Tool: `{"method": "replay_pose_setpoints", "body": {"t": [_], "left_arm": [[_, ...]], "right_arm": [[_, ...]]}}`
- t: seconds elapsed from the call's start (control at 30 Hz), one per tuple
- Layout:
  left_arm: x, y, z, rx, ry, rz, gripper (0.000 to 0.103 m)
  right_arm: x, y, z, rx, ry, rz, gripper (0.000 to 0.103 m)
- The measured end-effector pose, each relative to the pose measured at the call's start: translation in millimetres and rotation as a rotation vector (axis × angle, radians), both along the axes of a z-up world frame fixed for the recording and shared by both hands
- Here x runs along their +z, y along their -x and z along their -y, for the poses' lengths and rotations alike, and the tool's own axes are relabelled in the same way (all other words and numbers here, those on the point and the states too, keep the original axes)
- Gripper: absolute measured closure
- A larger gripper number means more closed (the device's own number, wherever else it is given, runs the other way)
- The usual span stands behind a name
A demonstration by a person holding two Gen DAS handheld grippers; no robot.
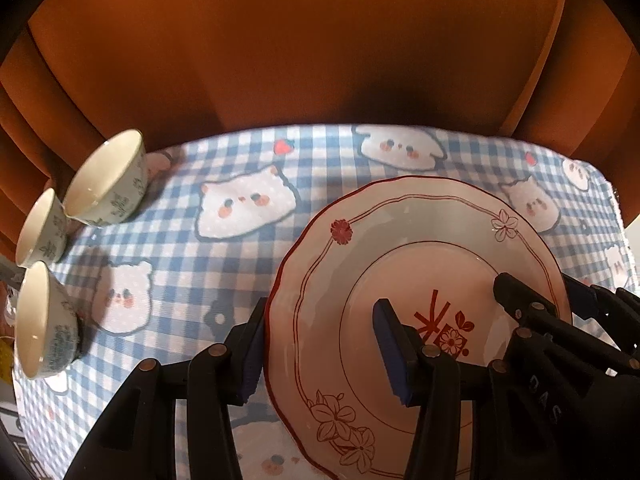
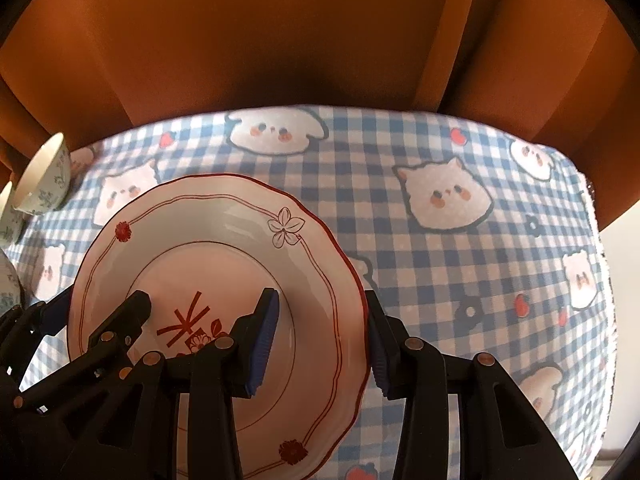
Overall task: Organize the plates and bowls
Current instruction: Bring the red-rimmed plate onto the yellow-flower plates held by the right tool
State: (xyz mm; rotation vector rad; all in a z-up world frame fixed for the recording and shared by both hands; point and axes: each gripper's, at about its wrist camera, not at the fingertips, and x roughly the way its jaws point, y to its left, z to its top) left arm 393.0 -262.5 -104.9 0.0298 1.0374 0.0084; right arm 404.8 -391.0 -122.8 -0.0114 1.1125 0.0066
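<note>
Plate (image 1: 400, 240), white w/ red rim & flower print, sat gripped from both sides: left tongs (image 1: 320, 352) straddled its left rim, right tongs (image 2: 320, 344) its right rim, each pair w/ one blue pad (image 1: 390, 356) over the face & the other beyond the edge, clamped on it. Left wrist view alone showed all three bowls (image 1: 108, 180) in a row at far left; right view caught only two clearly. Surface wore a blue-check cloth (image 2: 460, 280) w/ cartoon animals; orange curtain (image 1: 280, 40) hung behind.
</note>
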Motion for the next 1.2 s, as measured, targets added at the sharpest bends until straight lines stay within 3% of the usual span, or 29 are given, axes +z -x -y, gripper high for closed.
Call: {"method": "replay_pose_setpoints", "body": {"t": [0.57,0.97,1.2], "left_arm": [[61,83,-29,-0.039,0.049,0.107,0.052],[58,146,-39,-0.116,0.066,0.094,0.051],[44,169,-33,-0.161,0.069,0.053,0.052]], "right_arm": [[75,78,-24,-0.036,0.027,0.08,0.058],[86,151,-35,-0.095,0.059,0.09,0.058],[75,187,-33,-0.126,0.077,0.065,0.058]]}}
